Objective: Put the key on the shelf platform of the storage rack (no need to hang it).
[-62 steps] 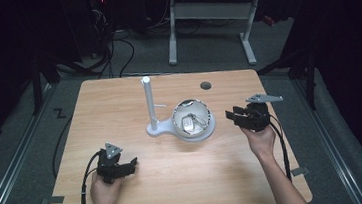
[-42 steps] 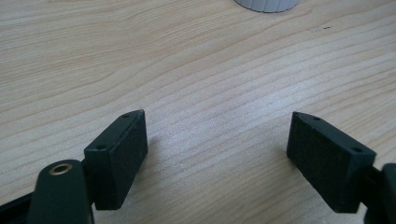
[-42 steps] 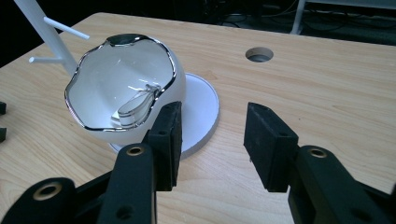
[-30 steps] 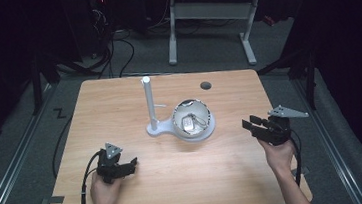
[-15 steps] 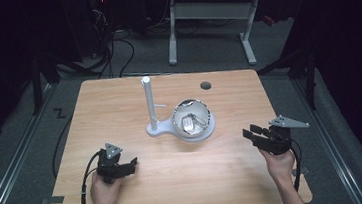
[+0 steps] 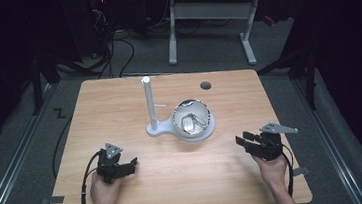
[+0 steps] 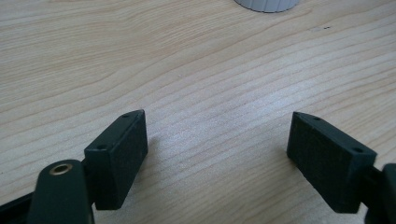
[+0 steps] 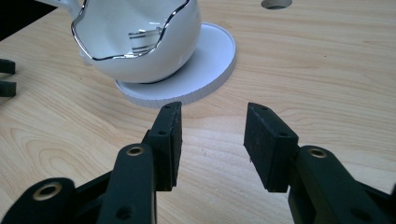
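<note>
A white bowl with a wavy silver rim (image 6: 192,118) (image 8: 140,42) sits on a white round base (image 8: 205,70) near the table's middle, with small metal objects (image 6: 189,123) inside it. A white upright post (image 6: 149,102) rises from the same base at its left. My right gripper (image 6: 243,142) (image 8: 212,140) hangs low at the front right, pointing toward the bowl, jaws open with bare wood between them. At the front left, my left gripper (image 6: 130,166) (image 7: 217,140) rests on the wood, jaws wide open around nothing.
The wooden table (image 6: 119,103) has a round cable hole (image 6: 205,85) at the back right. Behind the table are a desk frame (image 6: 208,14) and floor cables (image 6: 118,42). Cables trail from both grippers off the front edge.
My right gripper has drawn back from beside the bowl toward the front right of the table and sunk lower. The left gripper has stayed put.
</note>
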Tool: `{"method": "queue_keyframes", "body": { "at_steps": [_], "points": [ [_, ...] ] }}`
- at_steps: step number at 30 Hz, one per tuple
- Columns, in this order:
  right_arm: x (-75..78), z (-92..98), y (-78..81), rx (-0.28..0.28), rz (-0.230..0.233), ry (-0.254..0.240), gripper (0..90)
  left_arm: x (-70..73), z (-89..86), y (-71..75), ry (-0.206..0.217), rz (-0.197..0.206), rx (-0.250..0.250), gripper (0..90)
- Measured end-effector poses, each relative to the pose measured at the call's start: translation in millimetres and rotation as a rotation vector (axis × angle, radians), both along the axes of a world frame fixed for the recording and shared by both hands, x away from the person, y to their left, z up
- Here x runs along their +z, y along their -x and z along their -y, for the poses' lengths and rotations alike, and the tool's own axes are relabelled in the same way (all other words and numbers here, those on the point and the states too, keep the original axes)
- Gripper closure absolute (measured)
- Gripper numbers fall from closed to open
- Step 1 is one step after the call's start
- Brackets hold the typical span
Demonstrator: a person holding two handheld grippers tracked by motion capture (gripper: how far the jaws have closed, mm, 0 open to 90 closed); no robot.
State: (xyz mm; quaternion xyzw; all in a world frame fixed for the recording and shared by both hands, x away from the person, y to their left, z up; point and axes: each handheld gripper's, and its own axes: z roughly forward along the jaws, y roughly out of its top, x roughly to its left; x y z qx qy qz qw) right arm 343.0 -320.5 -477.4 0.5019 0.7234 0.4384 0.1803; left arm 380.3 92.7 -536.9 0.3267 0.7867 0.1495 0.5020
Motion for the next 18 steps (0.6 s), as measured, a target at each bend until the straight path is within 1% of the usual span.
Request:
{"method": "queue_keyframes", "body": {
  "at_steps": [6, 8, 10, 14, 16, 18],
  "points": [
    [-11.1, -5.3, 0.5, 0.009, -0.016, 0.001, 57.4, 0.0, 0.1, 0.0, 0.001, 0.0, 0.001, 20.6],
    [-14.6, -6.7, 1.6, 0.006, -0.012, 0.003, 57.5, 0.0, 0.0, 0.0, 0.001, -0.001, 0.001, 20.6],
    [-17.6, -7.5, 1.7, 0.008, -0.018, 0.005, 57.5, 0.0, 0.0, 0.0, 0.0, 0.0, 0.0, 20.6],
    [-24.2, -9.7, 1.8, 0.012, -0.023, 0.016, 57.1, 0.0, 0.1, 0.0, 0.001, 0.0, 0.001, 20.6],
    [-28.3, -11.7, 2.4, 0.008, -0.035, 0.022, 56.0, 0.0, 0.0, 0.0, -0.001, 0.0, 0.0, 20.6],
    [-33.1, -13.8, 2.2, 0.01, -0.038, 0.039, 54.4, 0.0, 0.1, 0.0, 0.0, 0.0, 0.001, 20.6]
  ]
}}
